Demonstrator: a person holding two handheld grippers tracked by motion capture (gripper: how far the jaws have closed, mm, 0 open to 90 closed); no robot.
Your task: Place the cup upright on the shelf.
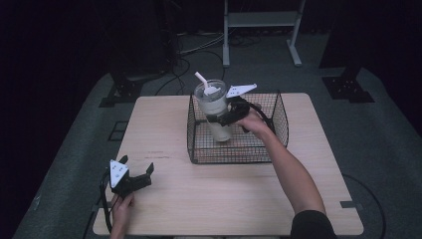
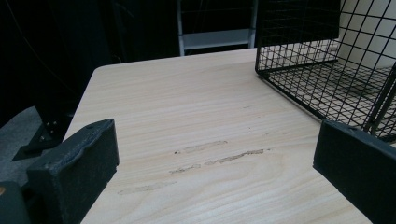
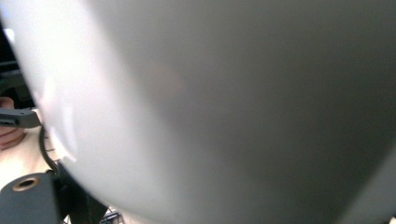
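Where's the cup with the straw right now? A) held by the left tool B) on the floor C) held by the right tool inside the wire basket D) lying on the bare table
C: the right tool clamps the cup, tilted, within the wire basket.
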